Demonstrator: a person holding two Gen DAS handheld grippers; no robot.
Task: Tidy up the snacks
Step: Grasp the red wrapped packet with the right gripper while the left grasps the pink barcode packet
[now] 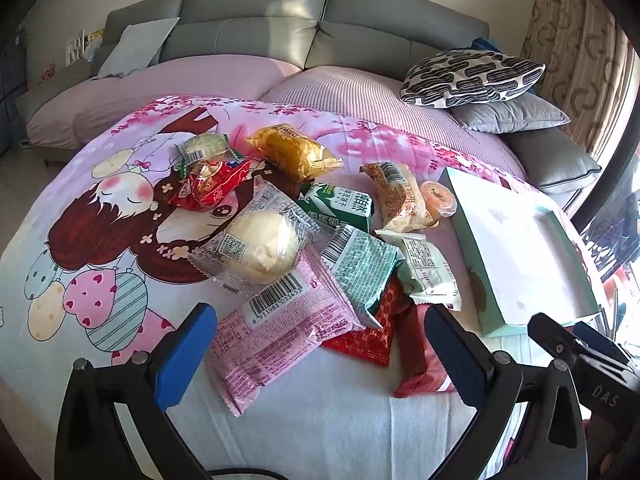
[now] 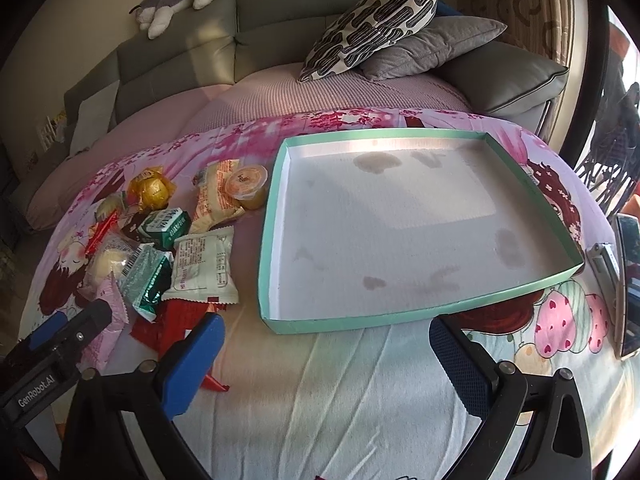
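A heap of wrapped snacks lies on a cartoon-print cloth: a pink packet (image 1: 272, 336), a clear-wrapped pale bun (image 1: 260, 246), a green carton (image 1: 340, 208), a teal packet (image 1: 360, 268), a gold-wrapped cake (image 1: 296, 152) and a red packet (image 1: 216, 186). An empty mint-green shallow box (image 2: 420, 314) sits to the right of the heap. My left gripper (image 1: 320, 344) is open just above the near edge of the pink packet. My right gripper (image 2: 328, 356) is open in front of the box's near wall, holding nothing. A jelly cup (image 2: 246, 184) stands beside the box's left wall.
A grey sofa (image 1: 256, 36) with a patterned cushion (image 1: 472, 76) stands behind the table. A phone (image 2: 628, 280) lies at the far right edge of the cloth. Bare cloth stretches in front of both grippers. The other gripper's body (image 1: 588, 360) shows at the right.
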